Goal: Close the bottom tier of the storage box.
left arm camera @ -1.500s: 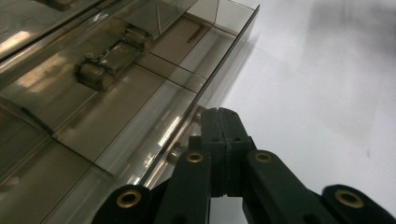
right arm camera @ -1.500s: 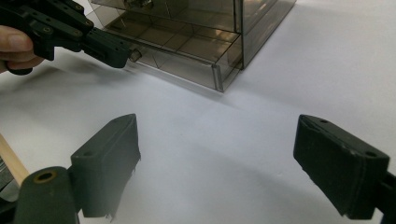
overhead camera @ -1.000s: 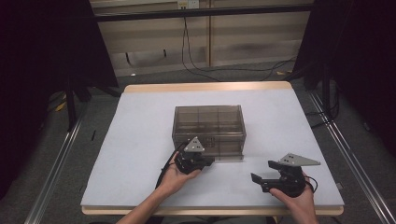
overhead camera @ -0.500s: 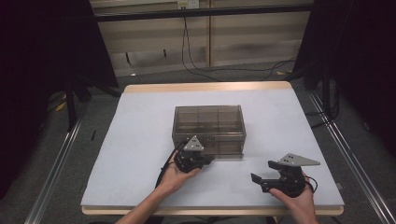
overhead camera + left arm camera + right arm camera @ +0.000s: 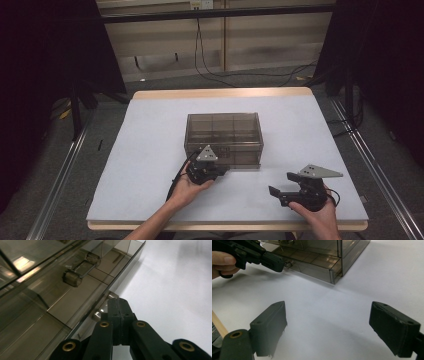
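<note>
- White table [image 5: 150, 150] in a dim room, cables on the floor beyond
- Smoky clear drawer box [image 5: 223, 132] at table centre, bottom drawer [image 5: 312, 265] pulled slightly out
- Left gripper [image 5: 218, 171] at box's near side, jaws pressed together on small metal drawer knob [image 5: 98, 313]
- Right gripper [image 5: 328, 325] near right, jaws spread wide over bare table

Both forearms are bare, with no sleeves in sight. Each hand carries a matte black plastic two-jaw tool topped by a grey three-cornered plate. The left tool [image 5: 216, 171] trails a black cable that loops beside the wrist; in its own view, brass-coloured rivets ring the pivots of its blocky jaw links. The right tool [image 5: 334, 330] has thick, wedge-shaped black jaws with small screw holes, slightly frayed at one edge, and one brass-ringed pivot.
</note>
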Demonstrator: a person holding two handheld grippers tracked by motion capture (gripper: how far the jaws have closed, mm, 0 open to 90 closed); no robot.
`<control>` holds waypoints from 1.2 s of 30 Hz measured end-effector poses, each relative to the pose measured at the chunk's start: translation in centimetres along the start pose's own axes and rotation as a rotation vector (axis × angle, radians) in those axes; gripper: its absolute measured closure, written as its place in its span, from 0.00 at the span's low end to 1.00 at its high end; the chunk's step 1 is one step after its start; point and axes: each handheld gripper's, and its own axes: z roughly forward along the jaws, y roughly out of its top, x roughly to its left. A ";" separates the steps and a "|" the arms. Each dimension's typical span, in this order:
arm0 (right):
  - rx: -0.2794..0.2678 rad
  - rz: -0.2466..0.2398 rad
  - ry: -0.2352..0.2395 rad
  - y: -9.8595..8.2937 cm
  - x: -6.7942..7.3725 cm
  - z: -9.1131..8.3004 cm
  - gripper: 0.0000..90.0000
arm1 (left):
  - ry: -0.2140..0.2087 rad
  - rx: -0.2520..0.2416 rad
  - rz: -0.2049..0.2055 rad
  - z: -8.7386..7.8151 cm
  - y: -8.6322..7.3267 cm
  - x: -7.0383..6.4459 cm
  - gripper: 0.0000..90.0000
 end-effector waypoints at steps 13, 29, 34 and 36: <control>0.003 0.003 0.002 0.0 0.0 0.0 0.16 | 0.018 0.003 -0.010 0.0 0.0 0.3 1.00; 0.004 0.012 0.000 -0.1 0.0 0.0 0.16 | 0.032 -0.005 -0.063 -0.1 -0.3 1.4 1.00; 0.006 0.008 0.000 0.0 0.0 0.1 0.16 | 0.040 -0.020 -0.069 0.1 -0.1 1.6 1.00; 0.007 0.007 0.001 0.0 0.0 0.1 0.16 | 0.033 -0.018 -0.080 0.2 -0.1 1.7 1.00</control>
